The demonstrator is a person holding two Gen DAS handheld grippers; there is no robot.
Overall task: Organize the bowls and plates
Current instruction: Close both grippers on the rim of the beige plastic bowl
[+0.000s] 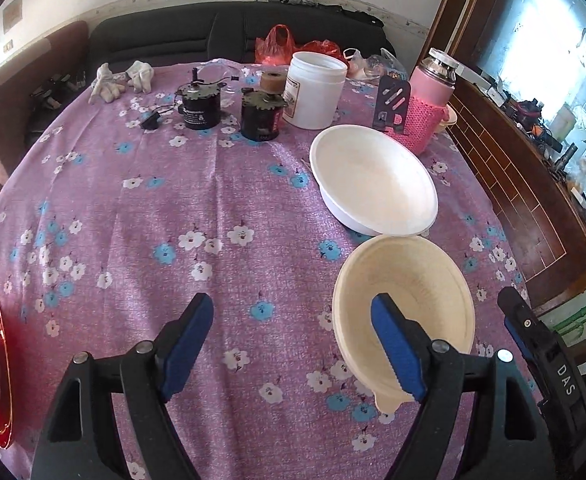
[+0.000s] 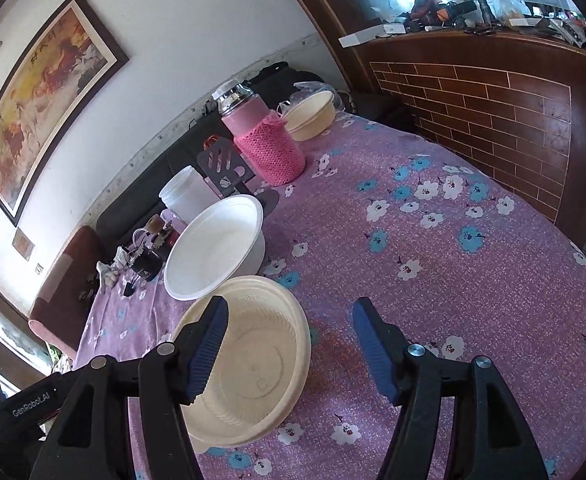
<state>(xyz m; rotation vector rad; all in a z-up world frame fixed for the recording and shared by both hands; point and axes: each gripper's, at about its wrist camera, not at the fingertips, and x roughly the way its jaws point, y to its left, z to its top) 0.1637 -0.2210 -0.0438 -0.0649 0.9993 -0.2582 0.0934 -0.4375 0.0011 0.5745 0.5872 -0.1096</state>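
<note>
On the worktop (image 1: 213, 200), both hand-held grippers, left (image 1: 293, 348) and right (image 2: 289, 352), are spread empty; light cream bowl (image 2: 249, 368) risks skidding into white bowl (image 2: 217, 244) if nudged.

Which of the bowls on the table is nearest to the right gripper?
The cream bowl, directly by the right gripper; the white bowl sits behind it.

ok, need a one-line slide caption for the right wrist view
Open right gripper hovers by a cream bowl, a white bowl behind it on the floral tablecloth.
</note>
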